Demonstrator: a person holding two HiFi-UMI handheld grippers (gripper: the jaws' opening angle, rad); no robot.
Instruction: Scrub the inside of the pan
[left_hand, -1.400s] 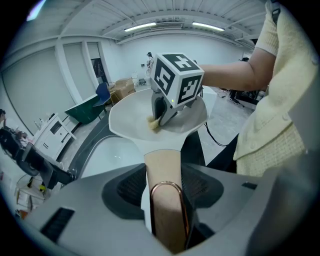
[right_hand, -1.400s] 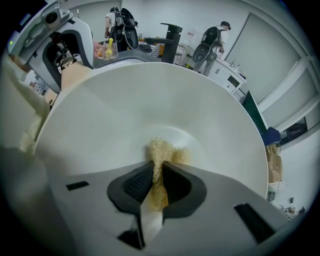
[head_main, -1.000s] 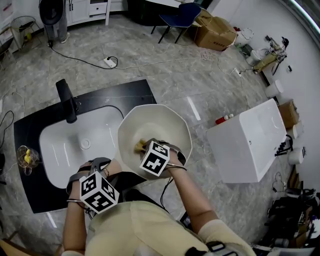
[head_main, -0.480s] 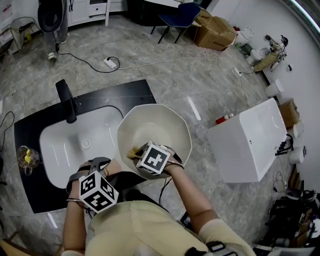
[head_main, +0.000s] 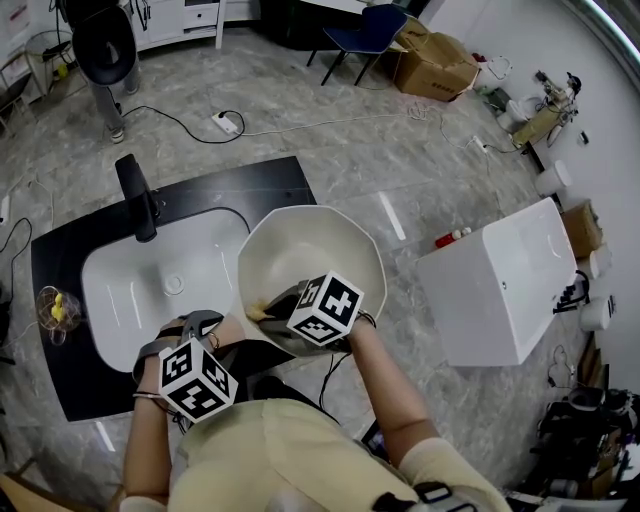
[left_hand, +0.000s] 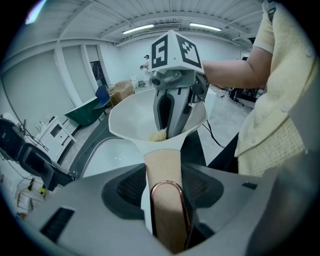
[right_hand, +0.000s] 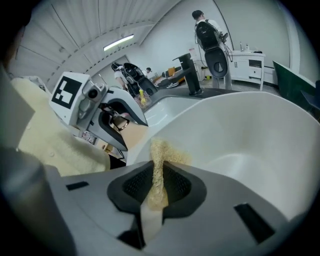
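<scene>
In the head view the white pan (head_main: 315, 250) hangs over the right end of the sink. My left gripper (head_main: 222, 342) is shut on its tan handle (left_hand: 166, 200), which carries a copper ring, and fills the gap between the jaws in the left gripper view. My right gripper (head_main: 278, 302) reaches into the pan and is shut on a beige scrub pad (right_hand: 159, 167). The pad (head_main: 257, 312) presses against the pan's near-left inner wall (right_hand: 250, 135). In the left gripper view the right gripper (left_hand: 172, 107) stands upright in the pan over the pad (left_hand: 159, 135).
A black counter (head_main: 60, 250) holds a white sink (head_main: 130, 300) with a black faucet (head_main: 135, 200). A glass with something yellow (head_main: 55, 312) stands at the counter's left end. A white cabinet (head_main: 500, 285) sits to the right, and cables lie on the floor behind.
My right gripper has slid the pad from the pan's middle toward the near-left wall and has rolled, so its marker cube shows another face. The left gripper and pan have stayed put.
</scene>
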